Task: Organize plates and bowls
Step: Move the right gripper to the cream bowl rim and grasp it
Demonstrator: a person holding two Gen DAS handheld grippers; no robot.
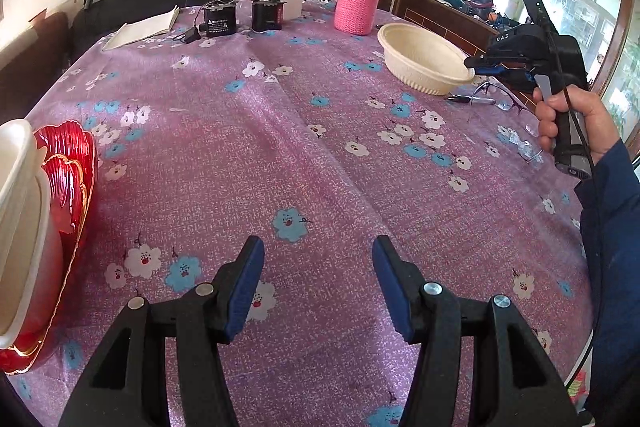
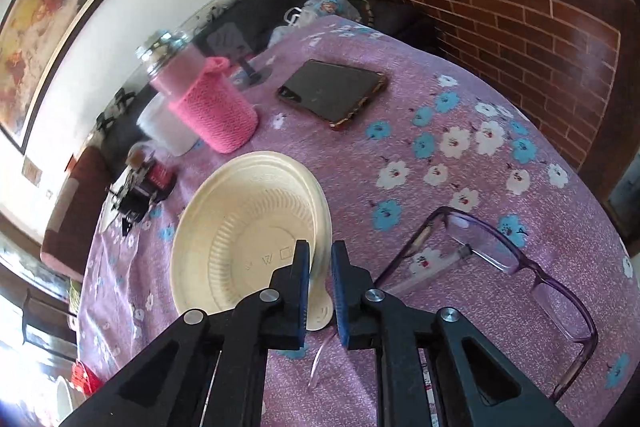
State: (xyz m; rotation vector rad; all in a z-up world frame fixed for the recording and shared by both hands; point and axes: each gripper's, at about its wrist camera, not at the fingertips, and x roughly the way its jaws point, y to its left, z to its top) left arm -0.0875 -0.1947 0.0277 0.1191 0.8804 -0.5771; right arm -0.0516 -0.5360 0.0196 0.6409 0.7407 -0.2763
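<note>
Cream bowl [image 2: 248, 223] rim pinched by right gripper [image 2: 320, 263] (contact hidden).

Home: framed painting [image 2: 48, 15], floral tablecloth [image 1: 320, 155].

Bright window glare, fisheye-warped edges

Left tongs [image 1: 318, 291]: black plastic arms, blue ribbed pads, two silver screw heads per arm. Right tongs [image 2: 320, 291]: identical build; black housing marked "DAS", grey handle, black cable. Right hand [image 1: 568, 123]: dark blue sleeve [image 1: 612, 227].
</note>
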